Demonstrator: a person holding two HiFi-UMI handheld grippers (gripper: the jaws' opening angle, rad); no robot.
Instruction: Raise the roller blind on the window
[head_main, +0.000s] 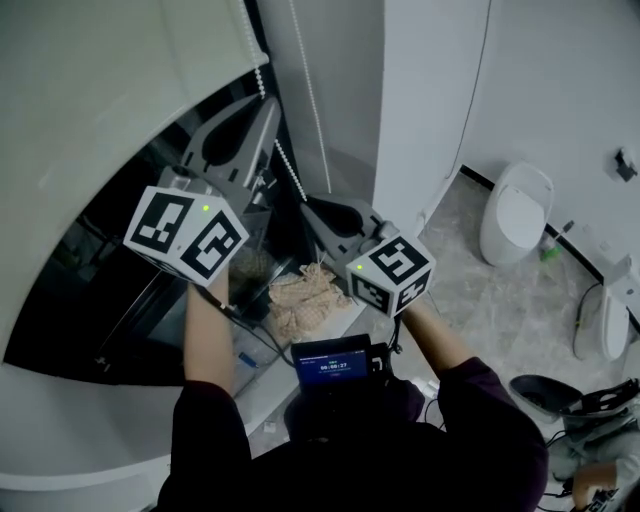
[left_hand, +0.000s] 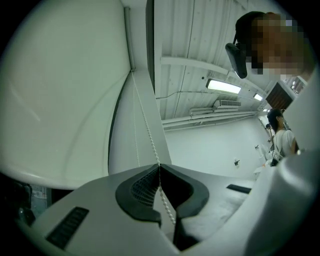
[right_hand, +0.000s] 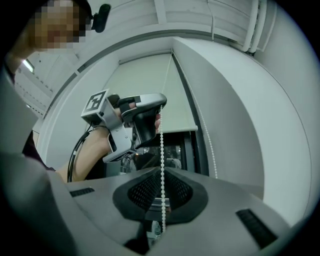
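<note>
**Figure. Hand-over-hand hauling of the blind's cord, mid-task.**

Both grippers are clamping the same strand of the bead chain (head_main: 291, 172), which is running down the centre of the head view beside the window frame.

- **Left gripper:** the left gripper (head_main: 266, 106) is sitting higher in the frame. In its own view its jaws are meeting at their tips on the bead chain (left_hand: 145, 126), so the left gripper (left_hand: 159, 166) is grasping it.
- **Right gripper:** the right gripper (head_main: 306, 206) is sitting lower, toward the centre. In its own view the right gripper (right_hand: 162, 170) is pinching the bead chain (right_hand: 161, 145) between closed jaws.
- **Free strand:** a second strand (right_hand: 210, 140) is hanging free to the right.

The roller blind (head_main: 120, 90) is filling the upper left of the head view. In the right gripper view its bottom rail (right_hand: 175, 131) is lying partway down the pane, with dark window glass (head_main: 100, 290) showing below it. The blind therefore appears partly raised, with the lifting step under way.

The next move probably calls for a straight downward pull along the chain. One gripper would then be letting go and re-clamping higher while the other is holding tension. A sideways pull could be dragging the beads off line.

Containers: at the right edge a toilet (head_main: 515, 210) is standing with its lid down, so its contents are hidden. Below the grippers a pale crumpled mass (head_main: 305, 300) is lying on the sill; whether it is a container cannot be told.
</note>
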